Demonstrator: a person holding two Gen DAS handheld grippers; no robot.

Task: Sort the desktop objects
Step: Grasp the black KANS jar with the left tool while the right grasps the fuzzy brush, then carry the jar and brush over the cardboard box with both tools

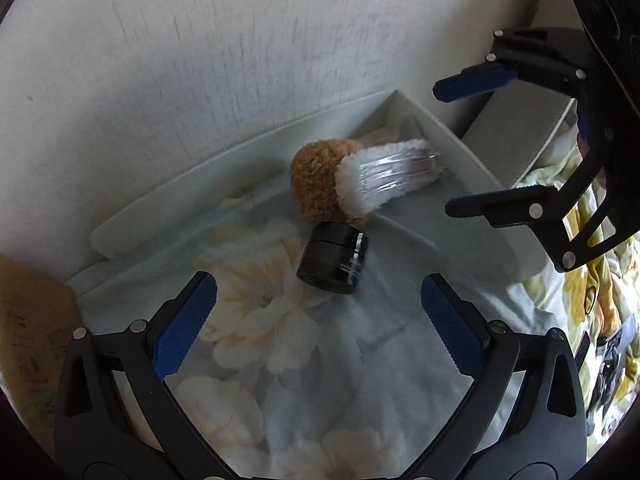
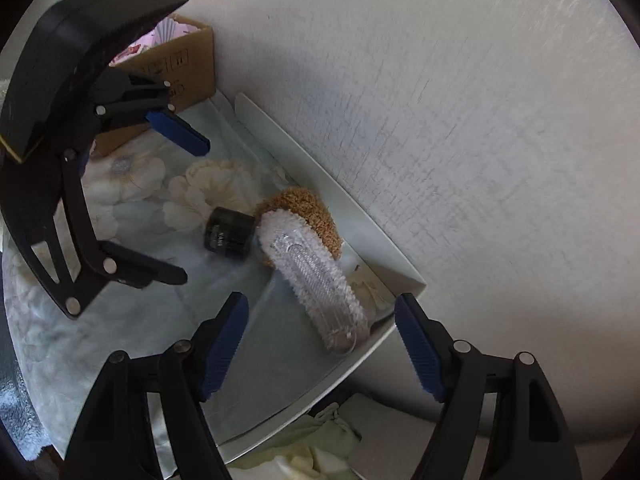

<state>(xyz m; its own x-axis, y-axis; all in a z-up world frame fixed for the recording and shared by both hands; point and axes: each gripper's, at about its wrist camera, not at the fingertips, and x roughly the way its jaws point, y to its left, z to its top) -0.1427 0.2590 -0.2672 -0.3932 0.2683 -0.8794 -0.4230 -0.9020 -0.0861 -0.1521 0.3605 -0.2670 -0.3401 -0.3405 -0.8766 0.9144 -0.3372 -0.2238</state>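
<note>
A small black jar (image 1: 332,261) (image 2: 229,233) lies on its side on the floral cloth inside a white tray (image 1: 168,200) (image 2: 360,240). Beside it a brown fluffy ball (image 1: 316,178) (image 2: 308,210) rests against a clear brush with white bristles (image 1: 390,174) (image 2: 316,284), which lies toward the tray's corner. My left gripper (image 1: 318,296) (image 2: 198,212) hovers open just short of the jar, nothing between its blue pads. My right gripper (image 2: 322,312) (image 1: 442,152) is open too, its fingers on either side of the brush's end without touching it.
A white wall (image 1: 240,60) rises straight behind the tray. A cardboard box (image 2: 180,68) with pink items stands at the tray's far end. A grey box (image 1: 520,128) and patterned fabric (image 1: 584,264) lie past the tray's other end.
</note>
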